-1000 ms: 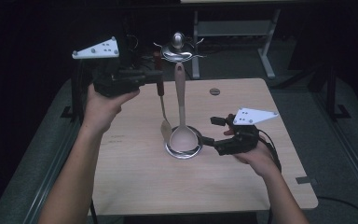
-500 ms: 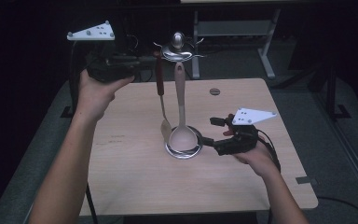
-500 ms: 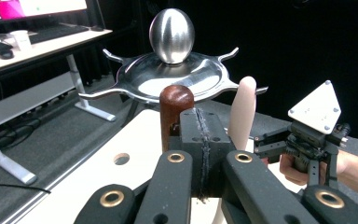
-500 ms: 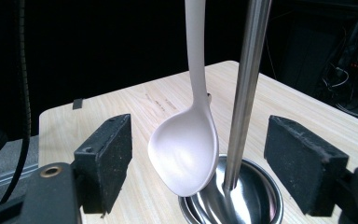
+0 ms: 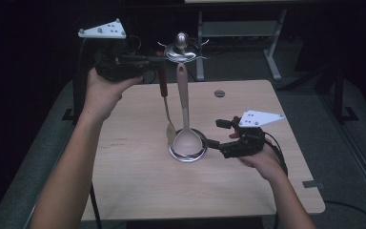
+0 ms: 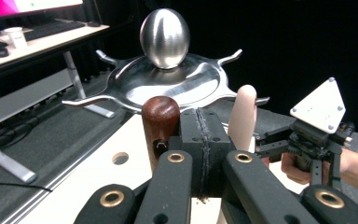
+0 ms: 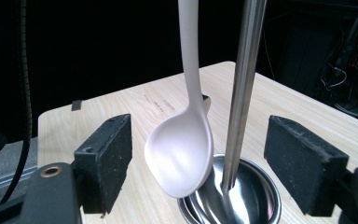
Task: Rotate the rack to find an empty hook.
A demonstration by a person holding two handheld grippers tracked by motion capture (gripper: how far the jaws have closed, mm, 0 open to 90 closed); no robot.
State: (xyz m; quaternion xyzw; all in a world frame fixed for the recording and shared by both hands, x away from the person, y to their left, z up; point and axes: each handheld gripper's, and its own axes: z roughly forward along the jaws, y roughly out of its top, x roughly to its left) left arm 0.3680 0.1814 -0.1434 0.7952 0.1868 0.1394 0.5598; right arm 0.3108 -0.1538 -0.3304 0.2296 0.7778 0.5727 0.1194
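Clearly the risk sat up at the top of the utensil stand (image 5: 183,47). The left hand-held gripper (image 5: 152,61) was raised level with the stand's ring of hooks, and in its own view the jaws stood pressed together with nothing between them. The wooden-handled spatula (image 5: 164,95) hung just beside those jaws, its brown handle end (image 6: 161,122) touching or nearly touching the pad; I could not tell whether its hole was properly seated on a hook. If it was only half on, any sideways nudge from the clenched jaws could have knocked it off, sending it down onto the surface (image 5: 138,181) or against the pale spoon (image 5: 185,119) hanging next to it.

Lower down, the right hand-held gripper (image 5: 214,143) lay at the stand's round base (image 5: 187,155) with its jaws spread wide, the pole (image 7: 242,88) and the spoon's bowl (image 7: 182,154) between the pads but unclamped. Since nothing pinned the base, a push at the top might have tipped or slid the whole stand, and a careless closing there could have caught the spoon instead of the pole.
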